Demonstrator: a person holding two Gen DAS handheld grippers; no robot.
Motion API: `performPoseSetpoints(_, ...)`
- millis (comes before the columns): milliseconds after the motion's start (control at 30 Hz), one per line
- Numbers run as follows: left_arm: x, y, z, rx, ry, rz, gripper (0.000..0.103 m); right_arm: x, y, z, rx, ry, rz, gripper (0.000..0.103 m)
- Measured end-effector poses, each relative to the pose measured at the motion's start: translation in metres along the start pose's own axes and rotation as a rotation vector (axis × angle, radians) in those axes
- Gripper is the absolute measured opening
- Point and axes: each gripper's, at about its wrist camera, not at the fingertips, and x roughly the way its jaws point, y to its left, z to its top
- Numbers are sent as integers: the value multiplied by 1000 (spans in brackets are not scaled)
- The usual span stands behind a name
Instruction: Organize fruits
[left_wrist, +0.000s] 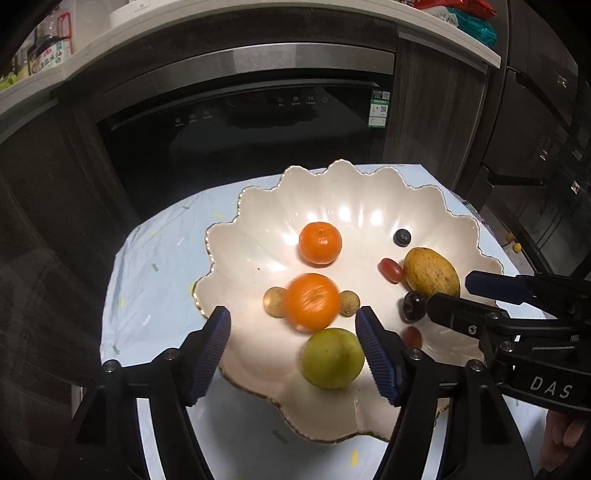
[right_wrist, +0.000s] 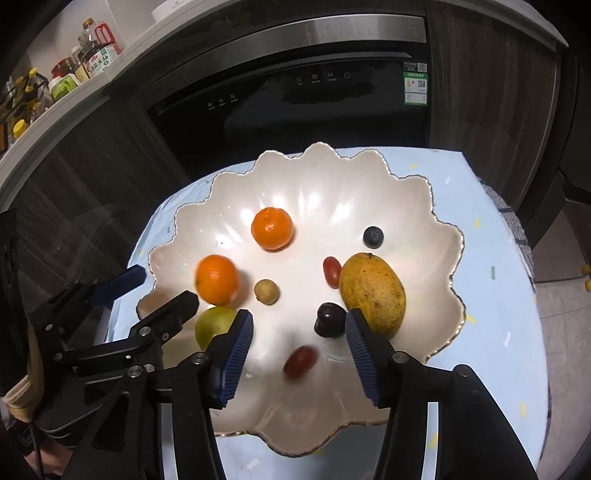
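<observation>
Hovering over the scalloped bowl (left_wrist: 369, 192), both grippers stand with jaws parted and nothing between the pads. The left gripper (left_wrist: 293, 332) frames a blurred orange (left_wrist: 313, 301) (the smear suggests it is rolling, probably just let go) with a green fruit (left_wrist: 332, 358) nearer the camera and a small brown fruit (left_wrist: 274, 301) on each side of the orange. The right gripper (right_wrist: 299, 338) straddles a blurred red grape (right_wrist: 300, 363), also loose, with a dark cherry (right_wrist: 328, 320) just beyond, close to the right pad.

All the fruit visible in the bowl sits on its floor: a second orange (right_wrist: 272, 229) toward twelve o'clock, a blueberry (right_wrist: 373, 236) at about one, a mango (right_wrist: 373, 295) at three with another red grape (right_wrist: 331, 271) touching its left flank. The bowl rests on a pale blue cloth over the counter (right_wrist: 480, 221). Two small yellow fruits (left_wrist: 513, 242) lie on the floor off to the right, well apart from it.

The step in hand looks like a release. To do it well, I would keep the jaws wide and lift straight up and back, so no pad nudges a fruit that is still settling. The right pad is close to the cherry and mango; drawing it away toward six o'clock avoids knocking them. Wait for the orange and grape to stop before going for anything else, since round fruit on glazed ceramic wanders.
</observation>
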Motion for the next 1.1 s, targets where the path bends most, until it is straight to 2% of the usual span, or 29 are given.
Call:
performPoseSetpoints(133, -9, 0, -2, -1, -7, 9, 71, -11, 2, -1, -6, -23, -15, 63)
performPoseSetpoints(400, -33, -1, -4, -8, -32, 32, 77, -34, 6, -6, -14, -62, -27, 66)
performPoseSetpoints(933, -92, -14, -15, -14, -88, 76, 88, -86, 10, -26, -28, -132, -50, 66)
performPoseSetpoints(1100, -106, -19, -25, -17, -89, 92, 89, -99, 12, -38, -35, -157, -65, 66)
